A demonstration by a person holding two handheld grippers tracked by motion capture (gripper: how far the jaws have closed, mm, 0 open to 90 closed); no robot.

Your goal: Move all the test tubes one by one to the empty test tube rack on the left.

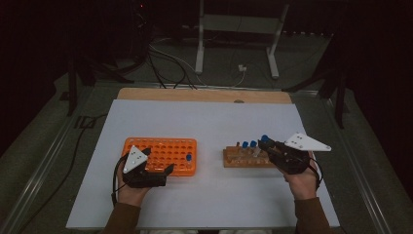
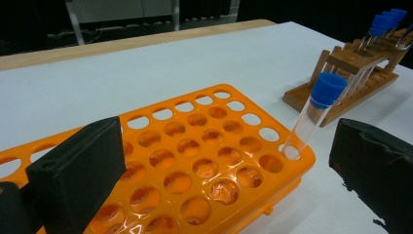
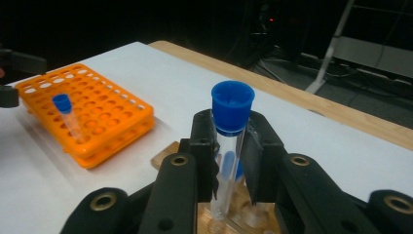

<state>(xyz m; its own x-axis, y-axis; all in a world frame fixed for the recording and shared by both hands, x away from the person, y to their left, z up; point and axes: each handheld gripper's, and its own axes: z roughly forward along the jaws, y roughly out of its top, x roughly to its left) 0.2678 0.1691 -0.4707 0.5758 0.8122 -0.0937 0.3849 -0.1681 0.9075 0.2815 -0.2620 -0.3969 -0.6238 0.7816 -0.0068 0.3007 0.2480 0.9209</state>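
both grippers were black, each topped with a pale grey three-cornered plate dotted with small holes. the left gripper (image 1: 157, 170) had thick, blocky padded jaws. the right gripper (image 3: 229, 161) showed rounded black links with brass-ringed screw holes. thin black cables looped at the wrists. the sleeves (image 1: 122, 218) were brown.

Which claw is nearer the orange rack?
Left. The left claw sits at the orange rack, near edge. The right claw is over at the wooden stand, gripping a tube.
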